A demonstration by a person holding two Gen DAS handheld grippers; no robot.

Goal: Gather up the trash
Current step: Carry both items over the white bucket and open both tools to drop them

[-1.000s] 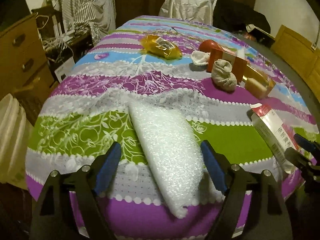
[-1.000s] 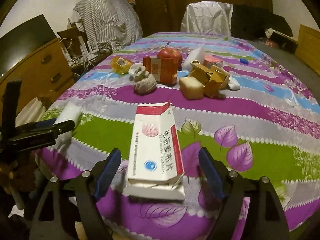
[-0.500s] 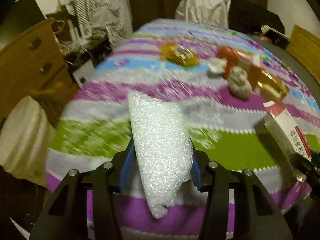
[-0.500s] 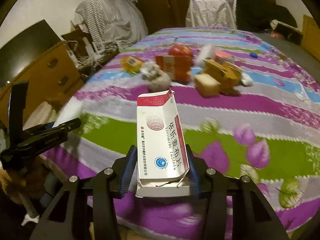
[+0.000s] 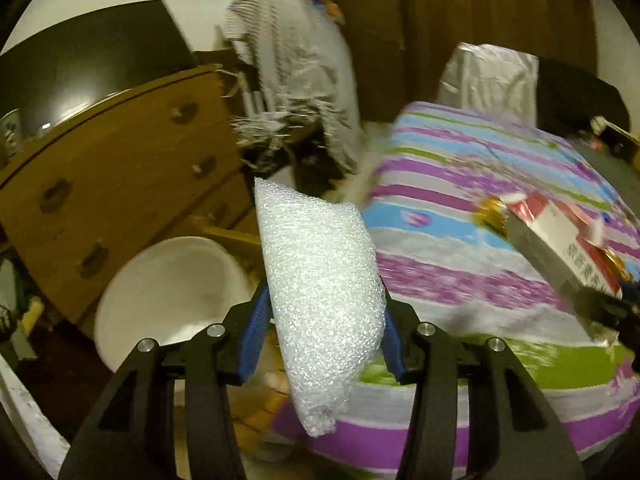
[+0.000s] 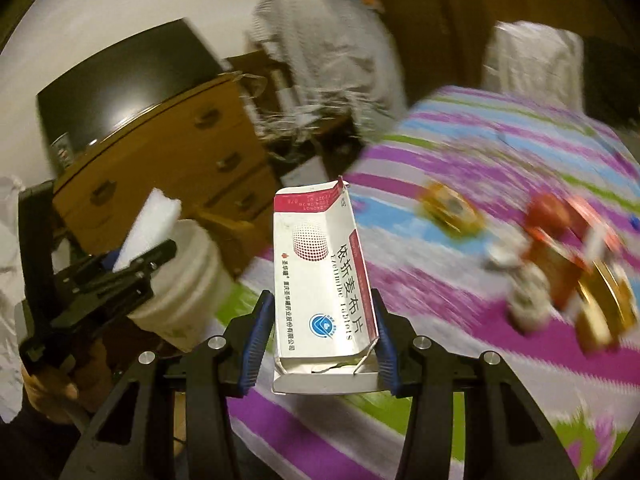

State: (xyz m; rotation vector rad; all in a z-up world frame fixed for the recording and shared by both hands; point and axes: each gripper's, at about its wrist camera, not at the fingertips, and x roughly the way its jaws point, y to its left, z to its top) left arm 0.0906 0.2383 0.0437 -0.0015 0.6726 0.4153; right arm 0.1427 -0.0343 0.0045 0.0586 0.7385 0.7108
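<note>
At centre of the left wrist view, the left gripper (image 5: 322, 336) is clamped on a white foam wrap sheet (image 5: 320, 280); both blue pads press its sides, and the sheet stands up and forward from the jaws, with its lower end hanging below them. Behind it, at lower left of the frame, sits a white bucket (image 5: 172, 300), beside a wooden chest of drawers (image 5: 120, 184). The table with the striped floral cloth (image 5: 480, 264) fills the right half, blurred.

At centre of the right wrist view, the right gripper (image 6: 322, 336) is closed on a flattened red-and-white tablet box (image 6: 322, 280), gripped near its torn lower end, the rest rising upright between the pads. At left of that frame the left gripper (image 6: 132, 268) shows with the foam sheet (image 6: 150, 224) raised just in front of the bucket (image 6: 184, 280). At right, blurred items lie on the cloth (image 6: 460, 288): a red apple (image 6: 546, 210) and a yellow wrapper (image 6: 450, 208); the others cannot be identified.
</note>
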